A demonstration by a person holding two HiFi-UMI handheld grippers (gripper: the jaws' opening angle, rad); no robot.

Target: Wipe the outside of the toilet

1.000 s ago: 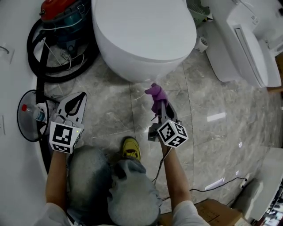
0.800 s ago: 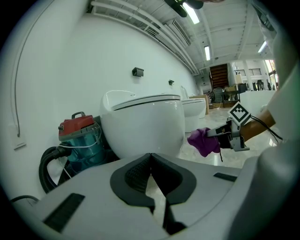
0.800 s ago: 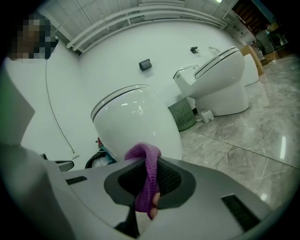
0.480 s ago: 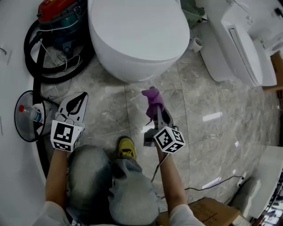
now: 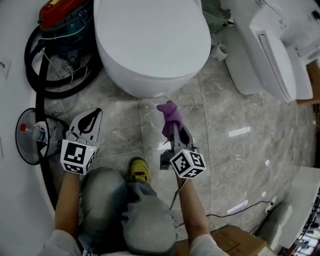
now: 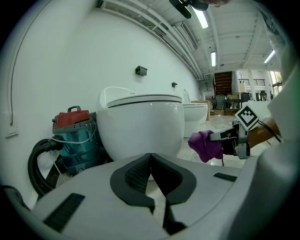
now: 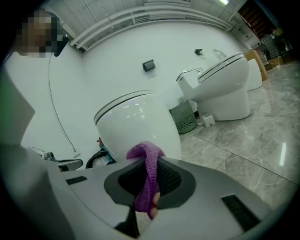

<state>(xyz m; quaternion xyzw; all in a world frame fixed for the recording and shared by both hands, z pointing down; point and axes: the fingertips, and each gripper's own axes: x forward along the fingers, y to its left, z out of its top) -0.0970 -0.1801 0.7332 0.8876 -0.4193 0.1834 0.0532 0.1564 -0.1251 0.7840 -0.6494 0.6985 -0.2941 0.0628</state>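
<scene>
A white toilet (image 5: 150,45) with its lid down fills the top of the head view and stands ahead in both gripper views (image 6: 140,126) (image 7: 136,126). My right gripper (image 5: 170,126) is shut on a purple cloth (image 5: 169,116) and hovers over the floor a short way in front of the bowl, not touching it. The cloth (image 7: 147,180) hangs out between the jaws. My left gripper (image 5: 90,120) is shut and holds nothing, low at the left; from it the purple cloth (image 6: 205,145) shows at the right.
A red and teal vacuum cleaner (image 5: 62,22) with a black hose (image 5: 42,75) sits left of the toilet. A small fan (image 5: 30,137) stands by the white wall. A second toilet (image 5: 272,45), a green basket (image 5: 215,11) and a floor cable (image 5: 245,212) lie right. A yellow shoe (image 5: 139,171) is below.
The right gripper with the purple cloth has drawn back from the bowl's front, toward the person and slightly left. The left gripper stayed put.
</scene>
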